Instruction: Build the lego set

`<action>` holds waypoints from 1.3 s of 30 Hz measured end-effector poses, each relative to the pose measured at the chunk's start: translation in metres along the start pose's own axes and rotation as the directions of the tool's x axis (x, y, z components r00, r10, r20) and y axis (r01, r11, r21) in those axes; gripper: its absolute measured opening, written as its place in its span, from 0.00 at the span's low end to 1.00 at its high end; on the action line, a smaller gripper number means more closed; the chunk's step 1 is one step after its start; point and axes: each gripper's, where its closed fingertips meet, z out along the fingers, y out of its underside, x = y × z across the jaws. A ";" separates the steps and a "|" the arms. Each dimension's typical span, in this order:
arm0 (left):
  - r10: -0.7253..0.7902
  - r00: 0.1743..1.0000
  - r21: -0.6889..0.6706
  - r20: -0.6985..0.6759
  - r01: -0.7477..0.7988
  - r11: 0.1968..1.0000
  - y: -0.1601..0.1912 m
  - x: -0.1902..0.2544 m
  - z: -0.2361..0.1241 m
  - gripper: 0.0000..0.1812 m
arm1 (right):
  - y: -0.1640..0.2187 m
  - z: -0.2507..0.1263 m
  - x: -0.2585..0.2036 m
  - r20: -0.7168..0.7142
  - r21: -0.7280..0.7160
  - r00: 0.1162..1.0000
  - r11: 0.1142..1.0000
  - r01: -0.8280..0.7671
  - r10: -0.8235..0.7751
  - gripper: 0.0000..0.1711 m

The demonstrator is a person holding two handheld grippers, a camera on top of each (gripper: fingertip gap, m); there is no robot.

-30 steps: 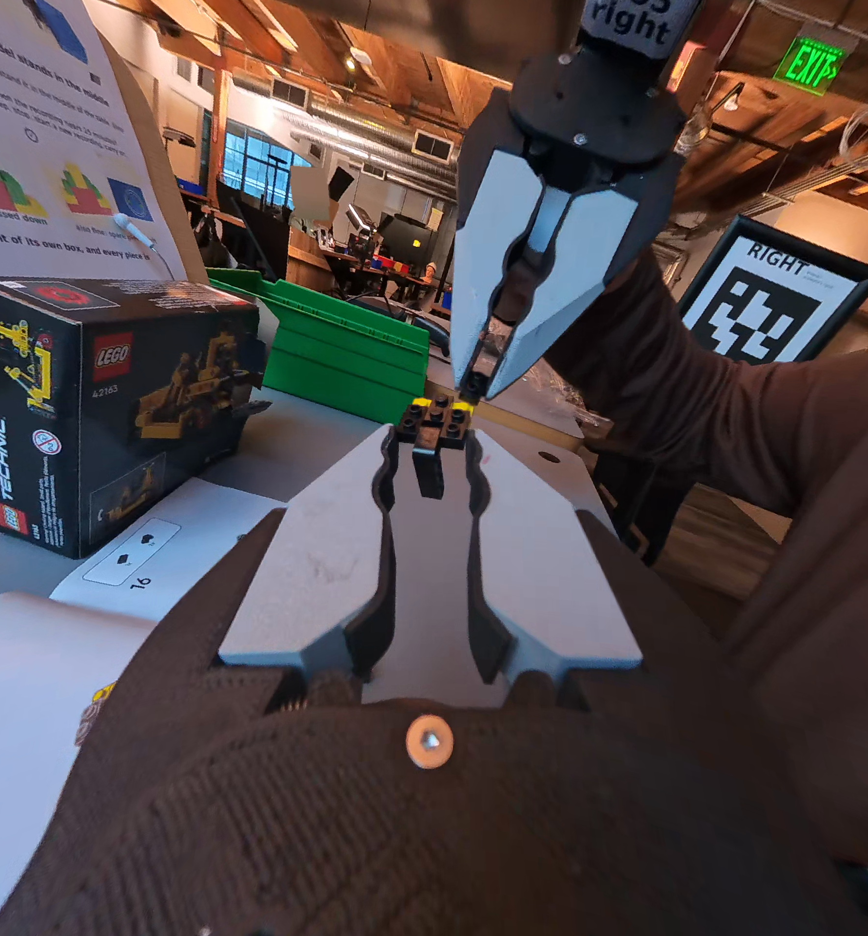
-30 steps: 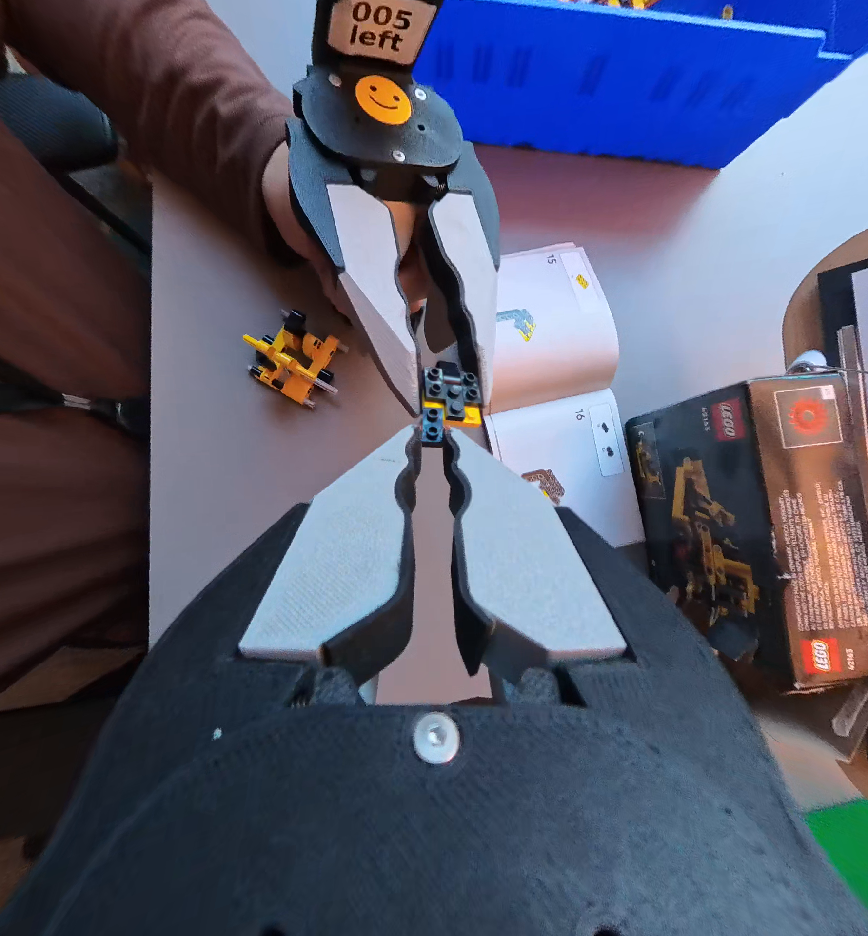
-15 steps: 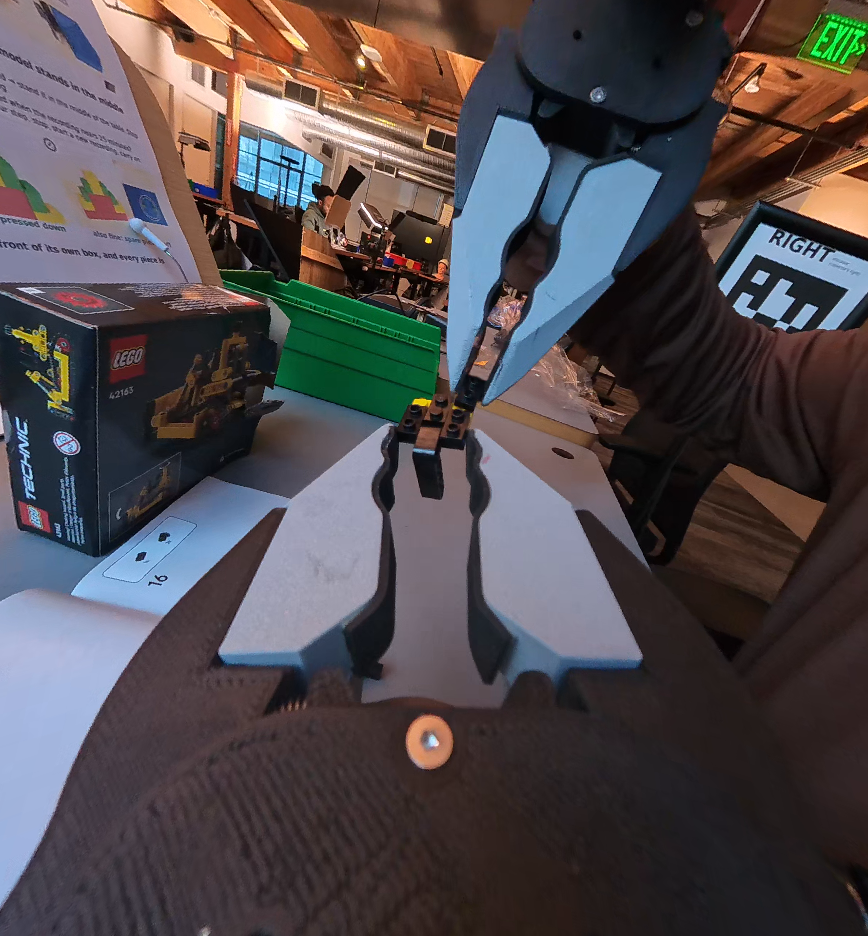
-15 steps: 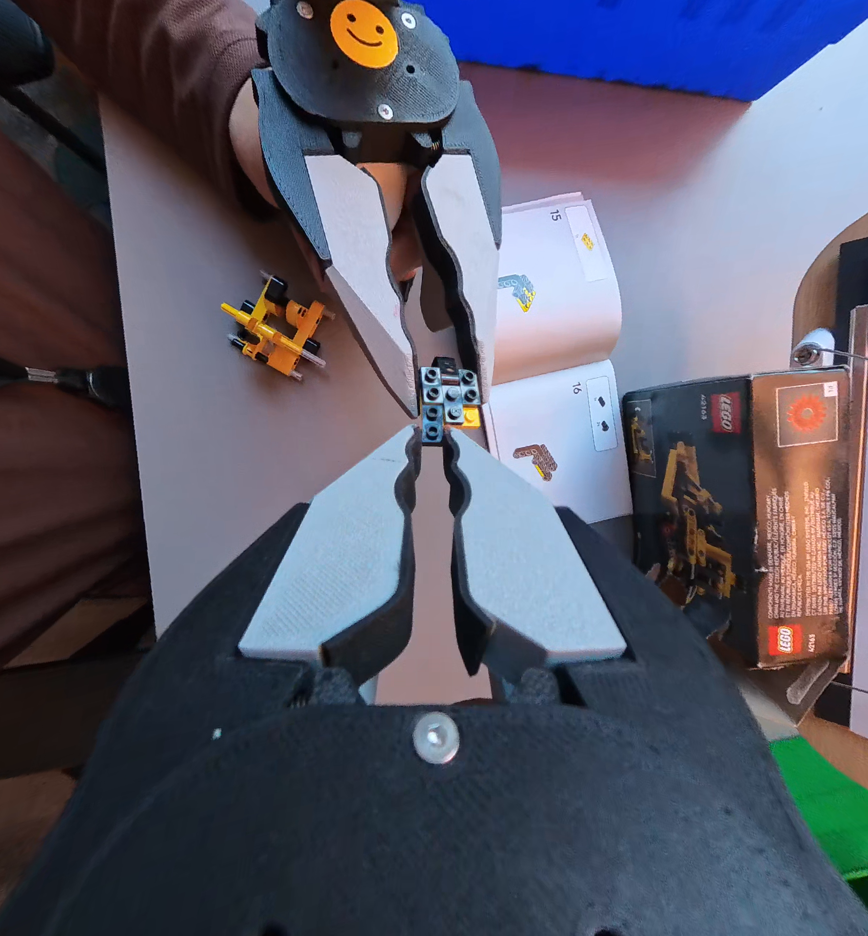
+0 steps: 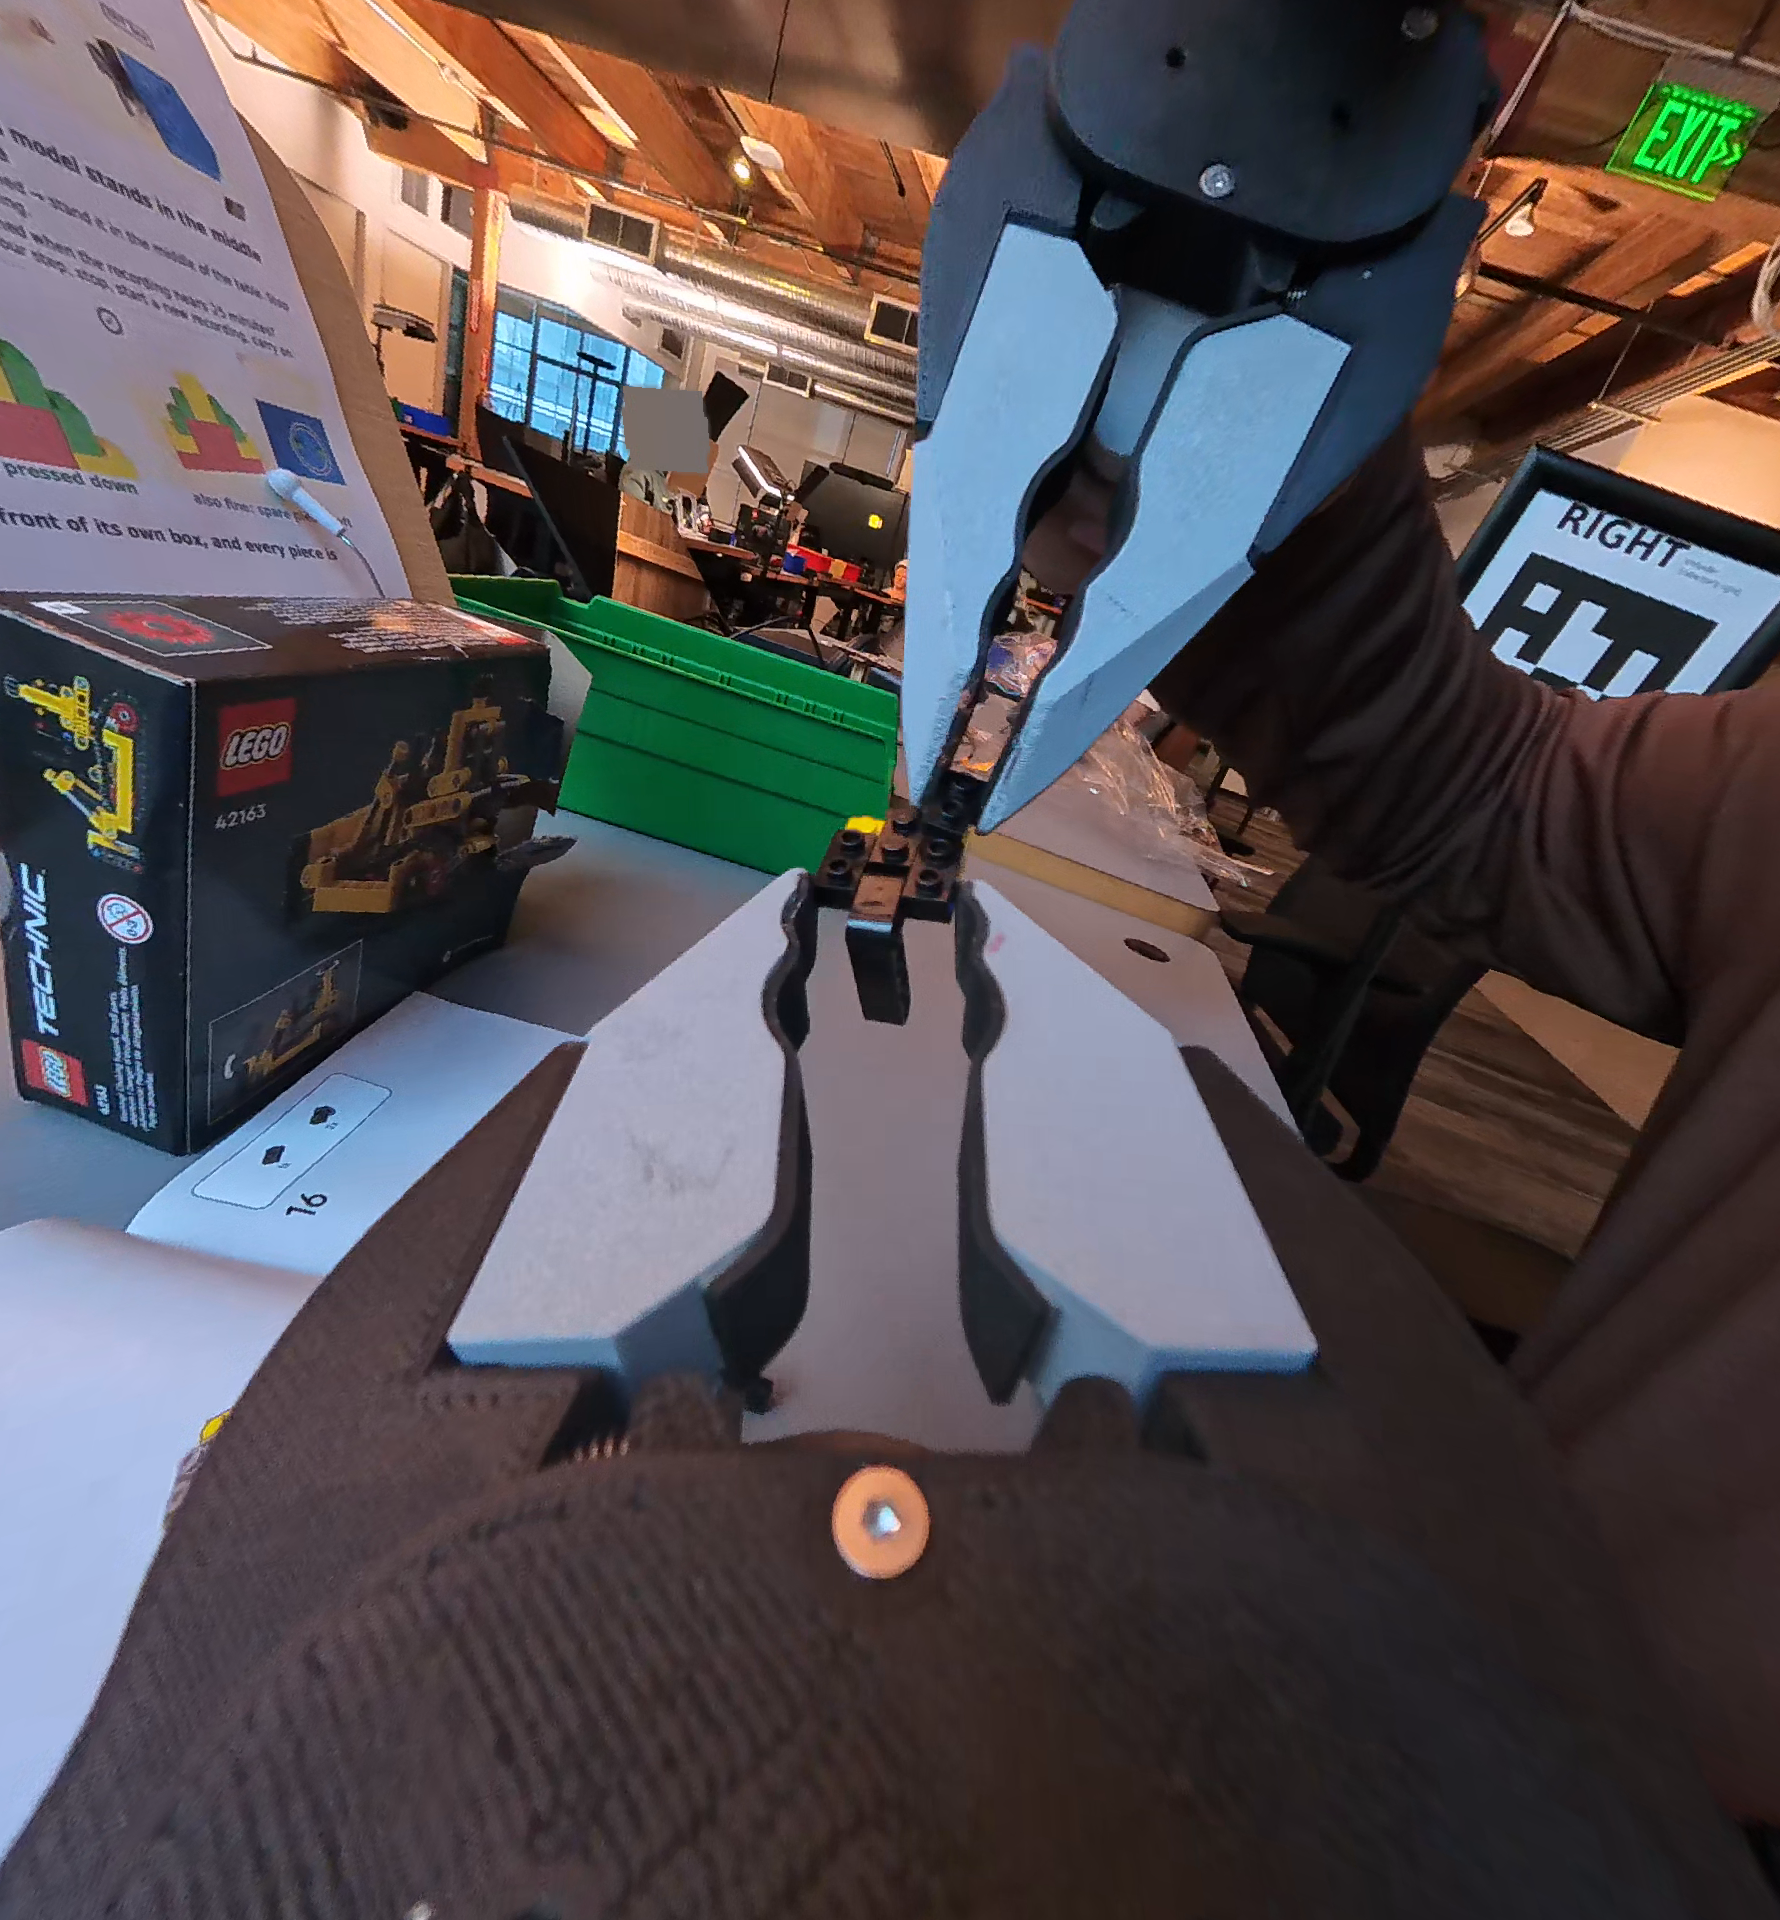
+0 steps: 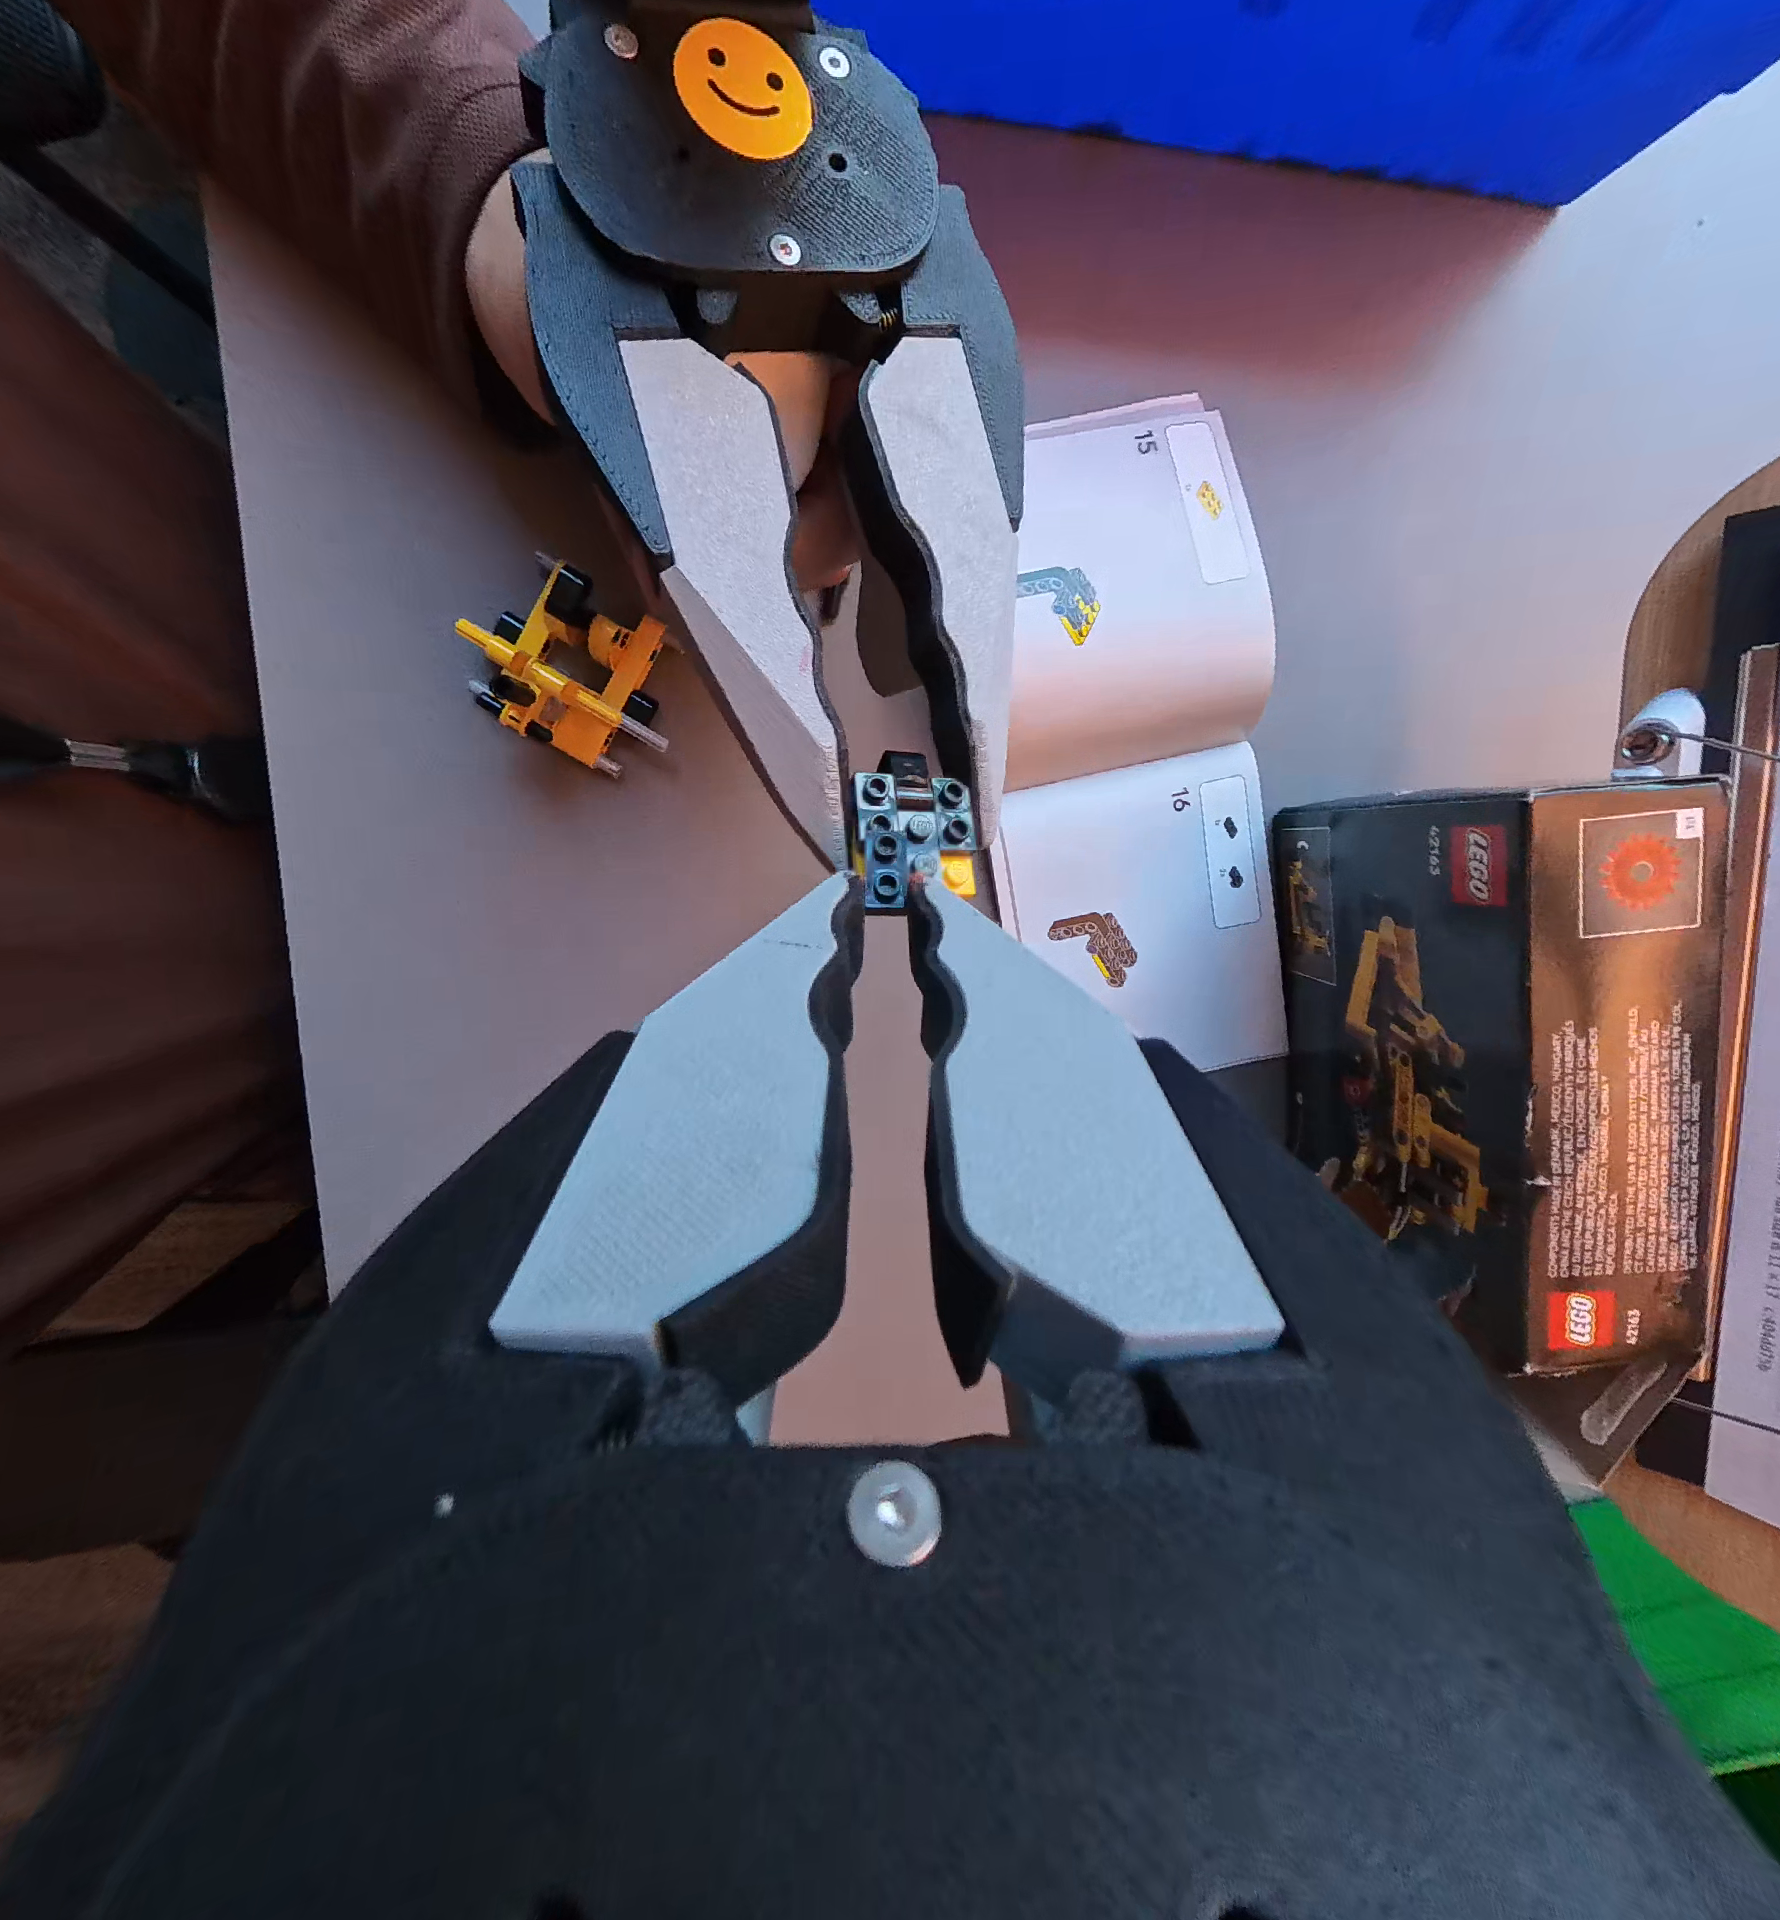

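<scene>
My left gripper (image 5: 886,891) is shut on a small black and yellow lego assembly (image 5: 881,868) and holds it above the table. My right gripper (image 5: 953,816) comes down from above, shut on a small black plate (image 5: 959,784) that touches the assembly's top. In the right wrist view my right gripper (image 6: 886,890) pinches that black plate (image 6: 888,881) against the studded assembly (image 6: 917,821), which sits between the left gripper's (image 6: 912,847) tips. A yellow and black sub-assembly (image 6: 564,675) lies on the table to the left.
An open instruction booklet (image 6: 1146,623) lies under the grippers. A black lego box (image 5: 242,831) (image 6: 1488,1039) stands beside it. A green bin (image 5: 720,738) is behind it, a blue bin (image 6: 1281,73) at the table's far side. An instruction sheet (image 5: 86,312) stands behind the box. Only a small space, under 4 cm, lies between the two pairs of fingers.
The two grippers have drawn closer together. The black plate in my right gripper now sits further over the assembly, covering more of its yellow part. Both stay shut.
</scene>
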 end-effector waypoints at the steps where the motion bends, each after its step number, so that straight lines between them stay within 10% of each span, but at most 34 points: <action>1: -0.001 1.000 0.002 0.001 0.001 1.000 0.000 0.000 0.000 0.13 | 0.000 0.000 0.000 0.001 -0.003 1.000 1.000 0.000 0.000 0.03; 29: -0.009 1.000 0.001 -0.007 0.009 1.000 -0.001 0.001 0.000 0.13 | 0.000 -0.001 -0.001 -0.024 -0.010 0.999 0.999 0.043 -0.043 0.00; 39: 0.145 0.971 -0.257 0.188 -0.094 0.962 0.021 -0.038 -0.011 0.13 | 0.056 0.026 0.015 -0.035 0.171 0.977 0.964 -0.203 0.211 0.07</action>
